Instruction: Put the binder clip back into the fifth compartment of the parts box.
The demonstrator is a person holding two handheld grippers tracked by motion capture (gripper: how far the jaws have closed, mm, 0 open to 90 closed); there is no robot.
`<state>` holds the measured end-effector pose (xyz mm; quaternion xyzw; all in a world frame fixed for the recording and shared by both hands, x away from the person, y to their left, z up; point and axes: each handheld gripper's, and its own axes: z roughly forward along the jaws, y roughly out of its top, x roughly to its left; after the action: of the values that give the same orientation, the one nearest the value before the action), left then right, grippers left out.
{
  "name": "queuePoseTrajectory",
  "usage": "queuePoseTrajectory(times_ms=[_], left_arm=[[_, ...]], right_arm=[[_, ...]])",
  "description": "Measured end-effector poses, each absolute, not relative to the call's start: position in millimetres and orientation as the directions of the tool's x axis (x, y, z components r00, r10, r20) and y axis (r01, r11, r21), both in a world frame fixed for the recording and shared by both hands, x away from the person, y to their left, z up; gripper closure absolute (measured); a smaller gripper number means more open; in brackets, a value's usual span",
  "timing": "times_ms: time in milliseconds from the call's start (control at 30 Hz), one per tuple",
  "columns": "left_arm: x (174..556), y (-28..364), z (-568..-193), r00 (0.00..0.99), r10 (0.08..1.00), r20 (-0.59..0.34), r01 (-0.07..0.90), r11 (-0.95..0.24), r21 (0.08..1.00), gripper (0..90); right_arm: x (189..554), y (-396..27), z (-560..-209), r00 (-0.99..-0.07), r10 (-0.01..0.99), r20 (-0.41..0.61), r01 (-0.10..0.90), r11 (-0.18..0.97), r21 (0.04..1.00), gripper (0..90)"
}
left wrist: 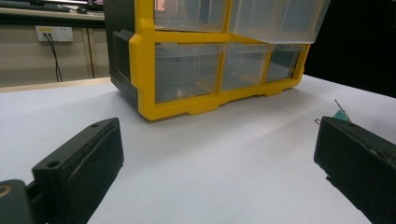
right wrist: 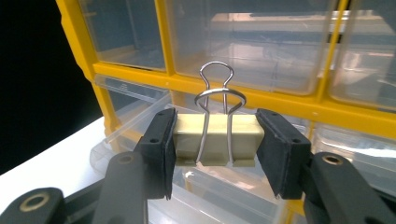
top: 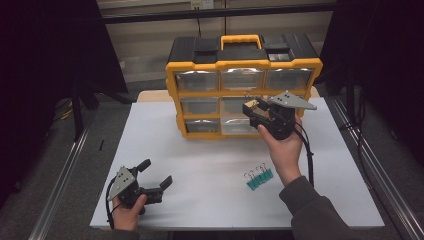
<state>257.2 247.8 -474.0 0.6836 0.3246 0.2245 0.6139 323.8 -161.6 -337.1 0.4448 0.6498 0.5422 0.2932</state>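
I have my right gripper [top: 255, 111] raised in front of the yellow drawer cabinet [top: 243, 67] at the far side of the counter [top: 200, 160], its jaws clamped on a cream binder clip [right wrist: 215, 139] whose wire handles point up. My left gripper [top: 156, 176] rests near the left front edge, jaws wide apart and holding nothing. Teal binder clips [top: 259, 178] lie near my right wrist.

From above we look forward and down the table [top: 210, 200]. Left gripper view sits low, farther from the drawer cabinet [left wrist: 205, 60]; right gripper view faces it close up.
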Motion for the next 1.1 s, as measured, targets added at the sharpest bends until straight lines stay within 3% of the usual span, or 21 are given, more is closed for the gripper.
queuePoseTrajectory(times_ms=[267, 300, 467, 567, 1100], left_arm=[[257, 247, -475, 0.688, 0.720, -0.096, 0.173, -0.035, 0.984, 1.6], [257, 247, -475, 0.687, 0.720, -0.094, 0.173, -0.037, 0.984, 1.6], [257, 247, -475, 0.687, 0.720, -0.094, 0.174, -0.037, 0.984, 1.6], [257, 248, -475, 0.688, 0.720, -0.093, 0.173, -0.038, 0.984, 1.6], [257, 247, -475, 0.684, 0.723, -0.097, 0.170, -0.030, 0.985, 1.6]], right_arm=[[326, -160, -338, -0.458, 0.884, 0.096, 0.264, 0.031, 0.964, 47.7], [325, -161, -338, -0.451, 0.887, 0.101, 0.262, 0.024, 0.965, 36.5], [318, -165, -339, -0.460, 0.879, 0.126, 0.254, -0.005, 0.967, 21.0], [312, -170, -342, -0.467, 0.876, 0.124, 0.251, -0.003, 0.968, 16.8], [270, -194, -365, -0.520, 0.841, 0.149, 0.256, -0.013, 0.967, 12.0]])
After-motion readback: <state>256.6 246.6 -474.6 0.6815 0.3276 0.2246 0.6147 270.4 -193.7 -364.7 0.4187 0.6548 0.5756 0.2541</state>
